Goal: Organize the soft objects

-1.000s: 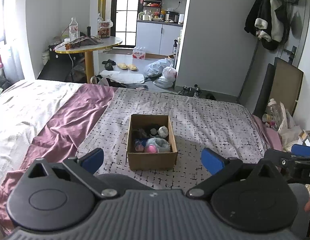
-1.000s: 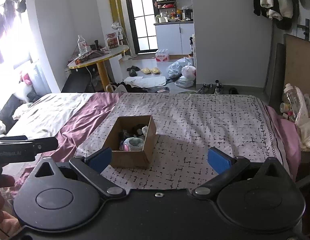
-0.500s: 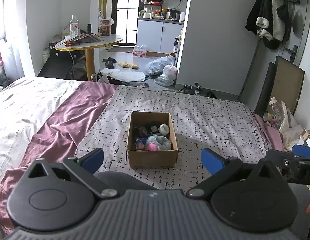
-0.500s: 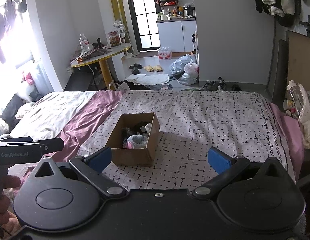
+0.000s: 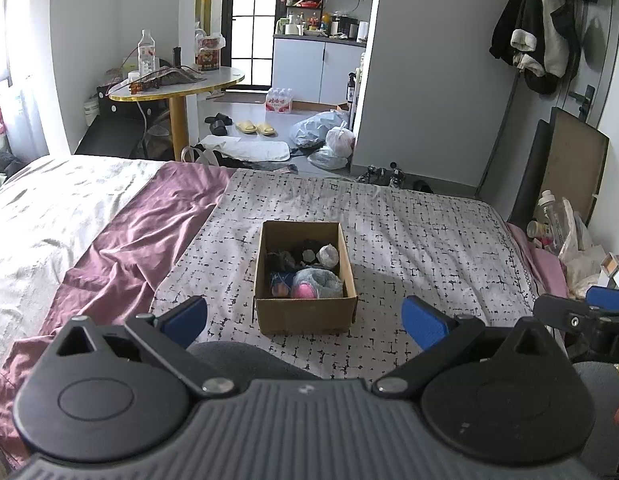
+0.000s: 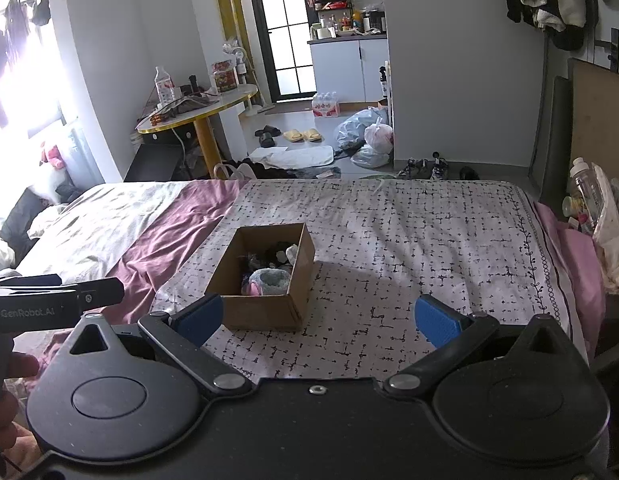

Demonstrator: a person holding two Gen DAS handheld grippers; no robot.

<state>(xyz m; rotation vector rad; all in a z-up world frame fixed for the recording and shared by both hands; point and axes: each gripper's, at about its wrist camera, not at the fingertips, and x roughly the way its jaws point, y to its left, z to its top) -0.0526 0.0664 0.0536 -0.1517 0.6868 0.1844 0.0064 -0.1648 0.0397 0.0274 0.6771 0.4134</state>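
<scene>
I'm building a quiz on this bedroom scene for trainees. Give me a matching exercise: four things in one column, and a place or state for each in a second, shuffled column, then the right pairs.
Column A
1. cardboard box
2. water bottle
3. yellow slippers
4. left gripper

Column B
a. on the floor past the foot of the bed
b. jaws wide open, holding nothing
c. on the patterned blanket, with soft items inside
d. upright on the round table

Pairs: 1-c, 2-d, 3-a, 4-b
</scene>
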